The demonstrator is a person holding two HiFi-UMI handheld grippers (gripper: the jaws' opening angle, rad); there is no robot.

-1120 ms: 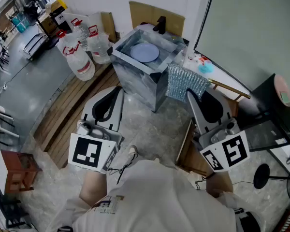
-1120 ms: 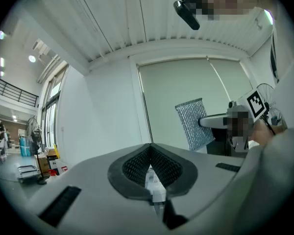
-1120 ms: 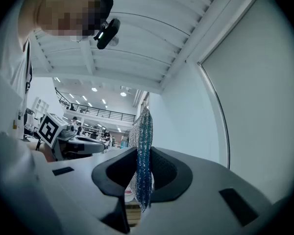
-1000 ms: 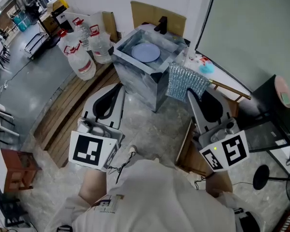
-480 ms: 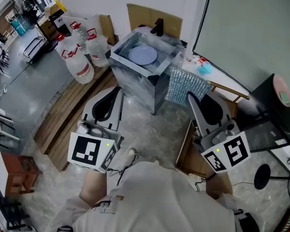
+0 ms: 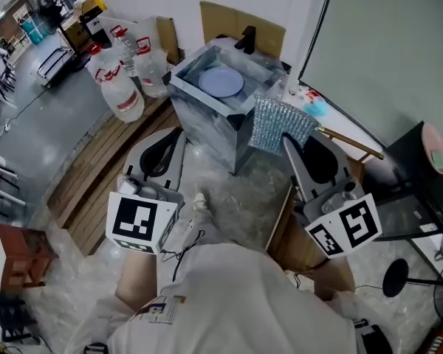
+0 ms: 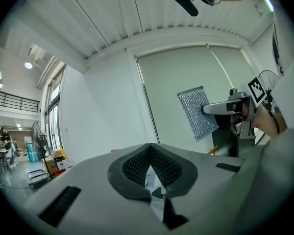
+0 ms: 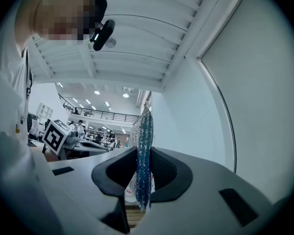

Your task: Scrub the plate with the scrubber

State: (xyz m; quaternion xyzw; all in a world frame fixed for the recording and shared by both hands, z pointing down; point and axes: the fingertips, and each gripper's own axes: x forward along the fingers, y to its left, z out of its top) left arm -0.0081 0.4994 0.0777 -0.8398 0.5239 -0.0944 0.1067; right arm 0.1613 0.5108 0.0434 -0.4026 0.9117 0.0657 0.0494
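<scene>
Plate (image 6: 221, 81): pale blue, lies flat in the bottom of the grey marbled basin (image 6: 207, 120), at far centre in the head view, below a black tap (image 6: 245, 37).

Scrubber (image 6: 280, 126): silvery mesh sheet, held in the air beside the basin's near right corner, apart from the plate.

Right gripper (image 6: 288, 140): holds the scrubber. In the right gripper view its fingers (image 8: 169, 173) are clamped on the lower part of the sheet, which stands upright between them, seen edge-on.

Left gripper (image 6: 179, 133): on the near left side of the basin, pointing towards it, not touching it. The left gripper view shows its fingers (image 7: 130, 166) closed tip to tip with nothing between them. The scrubber appears at the right of that view, in the other gripper.

Water jugs (image 6: 125, 87) with red caps stand left of the basin. Brown cardboard (image 6: 240, 21) leans on the wall behind the basin.
</scene>
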